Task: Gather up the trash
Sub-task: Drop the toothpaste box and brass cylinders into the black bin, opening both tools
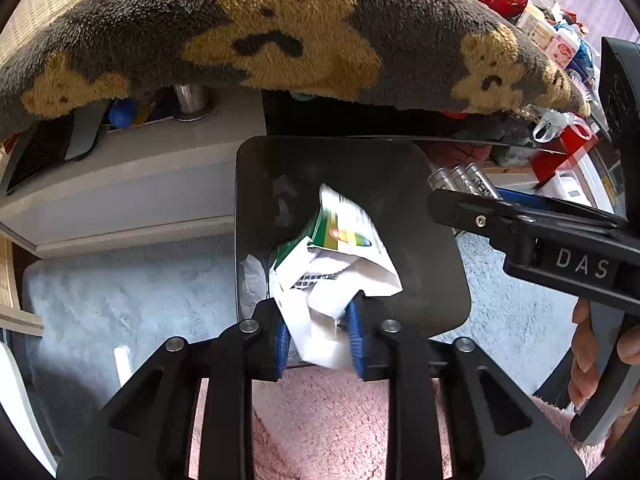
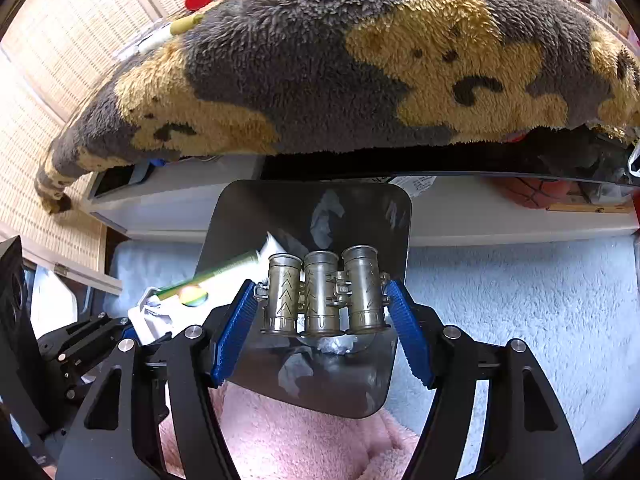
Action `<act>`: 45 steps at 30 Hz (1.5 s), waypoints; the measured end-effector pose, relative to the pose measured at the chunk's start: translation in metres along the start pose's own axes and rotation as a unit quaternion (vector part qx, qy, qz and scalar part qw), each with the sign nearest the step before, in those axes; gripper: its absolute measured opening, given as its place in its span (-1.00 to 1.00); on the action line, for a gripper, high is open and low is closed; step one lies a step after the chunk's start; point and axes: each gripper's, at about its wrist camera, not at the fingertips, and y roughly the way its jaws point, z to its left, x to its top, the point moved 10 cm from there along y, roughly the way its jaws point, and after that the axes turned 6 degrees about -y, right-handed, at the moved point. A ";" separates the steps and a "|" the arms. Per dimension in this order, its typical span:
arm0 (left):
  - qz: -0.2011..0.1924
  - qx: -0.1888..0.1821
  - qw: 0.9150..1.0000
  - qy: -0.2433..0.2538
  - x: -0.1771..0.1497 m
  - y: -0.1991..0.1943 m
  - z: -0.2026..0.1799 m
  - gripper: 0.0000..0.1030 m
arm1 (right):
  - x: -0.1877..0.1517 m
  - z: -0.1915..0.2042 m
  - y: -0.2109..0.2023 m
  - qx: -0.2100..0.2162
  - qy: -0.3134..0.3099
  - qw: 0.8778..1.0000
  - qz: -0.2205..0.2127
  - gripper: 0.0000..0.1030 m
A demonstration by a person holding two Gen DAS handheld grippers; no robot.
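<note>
So there's a big fuzzy grey-and-tan bear-print blanket [image 1: 280, 40] draped over the furniture, and under it sits a dark square plastic bin [image 1: 436, 280]. Right gripper [image 2: 322, 300] is clamped on a brassy three-tube plastic piece [image 2: 322, 292] above the bin. Left gripper [image 1: 320, 340] has the crumpled white paper wrapper [image 1: 336, 264] between its blue pads over the bin too, grip looking loose.
</note>
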 end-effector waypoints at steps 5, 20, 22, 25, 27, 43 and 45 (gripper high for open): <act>0.001 0.005 1.000 -0.003 0.003 0.000 0.002 -0.40 | 0.004 -0.007 -0.001 -0.004 0.008 1.000 -0.001 0.54; -0.008 0.019 1.000 -0.003 0.013 -0.010 0.002 0.60 | 0.021 -0.008 -0.019 -0.008 0.005 1.000 -0.017 0.78; -0.009 0.019 1.000 -0.004 0.015 -0.010 0.001 0.60 | 0.018 -0.001 -0.017 0.004 -0.002 1.000 -0.011 0.78; -0.012 0.042 0.999 0.006 0.019 -0.008 0.002 0.60 | 0.013 0.010 -0.015 0.025 -0.011 1.000 0.002 0.78; -0.016 0.048 0.999 0.013 0.022 -0.007 0.000 0.60 | 0.012 0.014 -0.013 0.028 -0.019 0.999 0.006 0.78; -0.006 0.055 0.998 0.010 0.026 0.002 0.005 0.60 | 0.007 0.031 -0.002 0.080 -0.003 0.996 0.035 0.77; -0.010 0.053 0.998 0.013 0.027 0.000 0.004 0.60 | 0.006 0.032 0.002 0.076 -0.005 0.996 0.042 0.75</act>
